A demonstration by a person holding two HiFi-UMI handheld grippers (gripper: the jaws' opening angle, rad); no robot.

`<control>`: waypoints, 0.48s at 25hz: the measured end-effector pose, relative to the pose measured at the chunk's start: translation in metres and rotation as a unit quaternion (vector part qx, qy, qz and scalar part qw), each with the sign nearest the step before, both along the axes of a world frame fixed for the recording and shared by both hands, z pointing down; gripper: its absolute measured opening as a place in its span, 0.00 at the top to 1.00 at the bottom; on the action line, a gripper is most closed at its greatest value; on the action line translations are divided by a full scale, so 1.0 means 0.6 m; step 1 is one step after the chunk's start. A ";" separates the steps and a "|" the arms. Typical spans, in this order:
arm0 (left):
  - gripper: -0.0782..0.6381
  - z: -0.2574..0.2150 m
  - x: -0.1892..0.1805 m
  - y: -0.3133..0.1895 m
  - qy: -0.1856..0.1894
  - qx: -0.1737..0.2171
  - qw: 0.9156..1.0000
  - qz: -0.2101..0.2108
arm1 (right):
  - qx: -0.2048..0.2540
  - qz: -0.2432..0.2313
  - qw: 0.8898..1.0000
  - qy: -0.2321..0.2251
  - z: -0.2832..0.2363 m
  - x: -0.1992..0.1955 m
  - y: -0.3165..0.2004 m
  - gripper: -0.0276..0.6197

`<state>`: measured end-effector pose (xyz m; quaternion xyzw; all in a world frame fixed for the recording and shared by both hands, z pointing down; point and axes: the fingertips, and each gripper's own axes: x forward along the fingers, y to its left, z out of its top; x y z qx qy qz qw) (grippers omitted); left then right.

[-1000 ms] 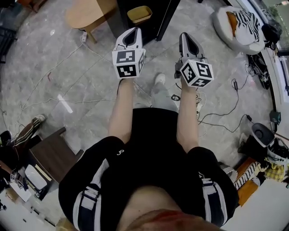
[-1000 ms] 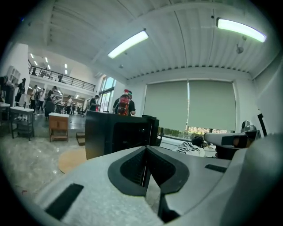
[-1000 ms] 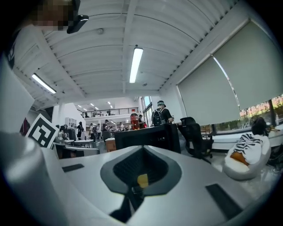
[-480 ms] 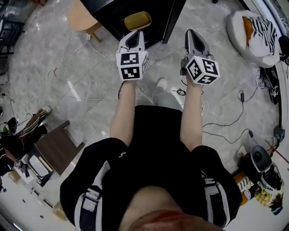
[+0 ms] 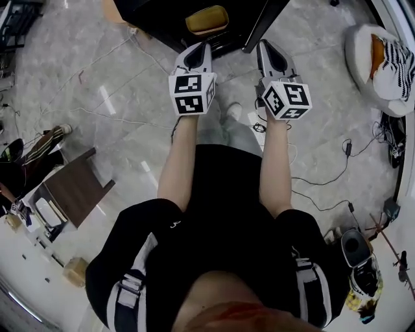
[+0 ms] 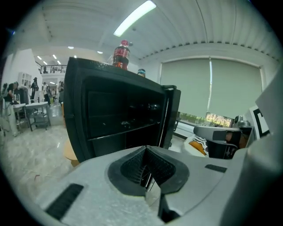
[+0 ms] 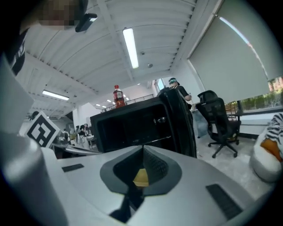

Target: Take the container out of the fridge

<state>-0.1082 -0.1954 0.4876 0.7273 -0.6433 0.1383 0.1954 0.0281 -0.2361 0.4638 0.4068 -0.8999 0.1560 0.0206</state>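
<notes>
A yellow container (image 5: 207, 19) sits inside the open black fridge (image 5: 155, 16), seen from above at the top of the head view. The fridge door (image 5: 266, 24) stands swung out to the right. My left gripper (image 5: 200, 49) and right gripper (image 5: 266, 47) are held side by side just short of the fridge opening, both shut and empty. In the left gripper view the left gripper (image 6: 146, 149) points at the dark fridge (image 6: 115, 114) shelves. In the right gripper view a bit of yellow container (image 7: 141, 177) shows below the right gripper (image 7: 142, 148).
A red-capped bottle (image 6: 121, 54) stands on top of the fridge. A low dark side table (image 5: 76, 191) is at my left, a white cushion with striped cloth (image 5: 382, 58) at the right, and cables (image 5: 324, 178) trail over the floor. An office chair (image 7: 219, 123) stands right of the fridge.
The fridge and yellow container have drawn closer and lower in the head view as the person stepped forward. Both grippers stay shut, now nearer the opening.
</notes>
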 end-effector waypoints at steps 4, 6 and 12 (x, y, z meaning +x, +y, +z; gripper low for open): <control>0.88 0.038 0.003 -0.008 0.020 -0.011 1.000 -0.017 | 0.010 -0.070 0.994 0.078 0.052 -0.043 -0.009 0.94; 0.88 0.061 -0.002 -0.006 0.032 -0.020 0.999 -0.033 | 0.000 -0.097 0.989 0.110 0.090 -0.062 -0.013 0.94; 0.88 0.107 -0.036 0.005 0.054 -0.038 0.994 -0.086 | -0.008 -0.188 0.963 0.195 0.188 -0.128 -0.036 0.94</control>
